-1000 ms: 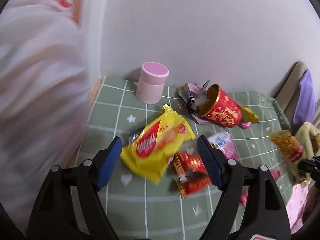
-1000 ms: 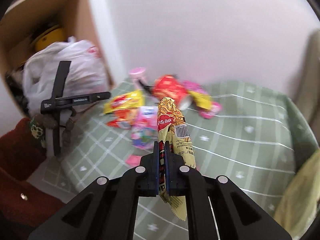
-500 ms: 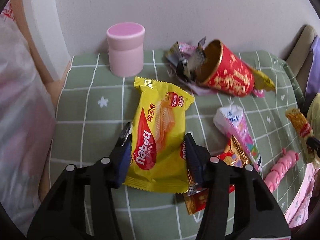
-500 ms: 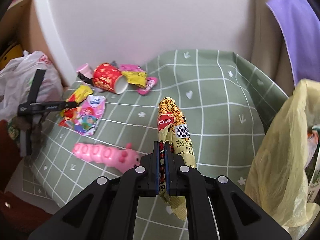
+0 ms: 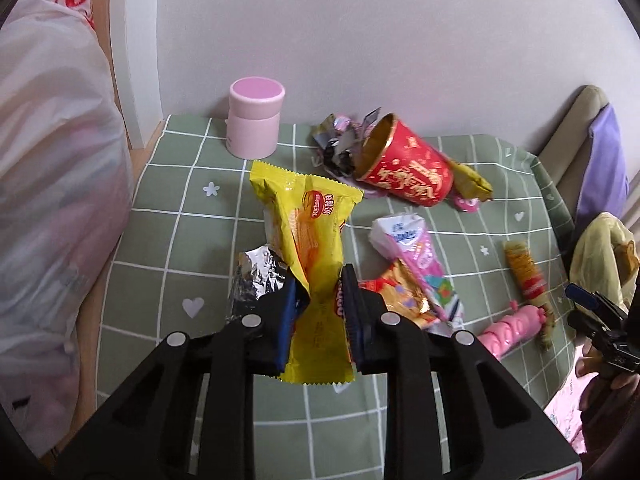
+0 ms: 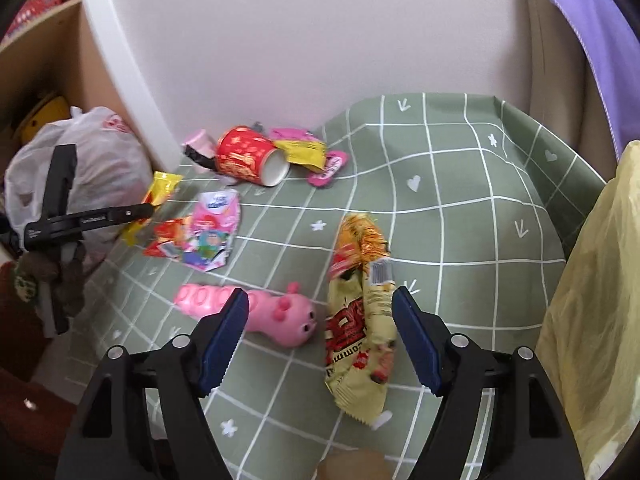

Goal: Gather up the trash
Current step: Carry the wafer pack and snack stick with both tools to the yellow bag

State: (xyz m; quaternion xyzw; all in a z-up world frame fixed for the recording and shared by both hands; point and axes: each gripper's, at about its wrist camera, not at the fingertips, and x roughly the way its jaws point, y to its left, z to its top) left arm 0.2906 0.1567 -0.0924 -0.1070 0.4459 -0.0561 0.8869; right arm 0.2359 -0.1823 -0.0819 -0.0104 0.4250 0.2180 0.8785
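My left gripper [image 5: 322,300] is closing its jaws; the blue pads pinch the lower half of a yellow wafer packet [image 5: 308,220], which buckles between them on the green checked tablecloth [image 5: 180,200]. The right gripper [image 6: 320,298] has its jaws opening wide. A yellow-orange noodle snack packet [image 6: 360,320] lies loose and blurred between them, touching neither pad. That packet [image 5: 524,276] also shows at the right of the left wrist view. A yellow plastic bag [image 6: 592,320] hangs at the table's right edge.
A tipped red paper cup [image 5: 404,172] with wrappers, a pink jar [image 5: 256,124], a pink-white pouch [image 5: 416,252], a red-gold wrapper [image 5: 400,300] and silver foil [image 5: 256,280] lie on the table. A pink caterpillar toy [image 6: 248,312] rests by the right gripper. A white bag [image 5: 48,160] bulges at left.
The left jaws came together around the yellow wafer packet and crumpled it. The right gripper swung toward the yellow bag, then opened and let the noodle snack packet drop onto the cloth.
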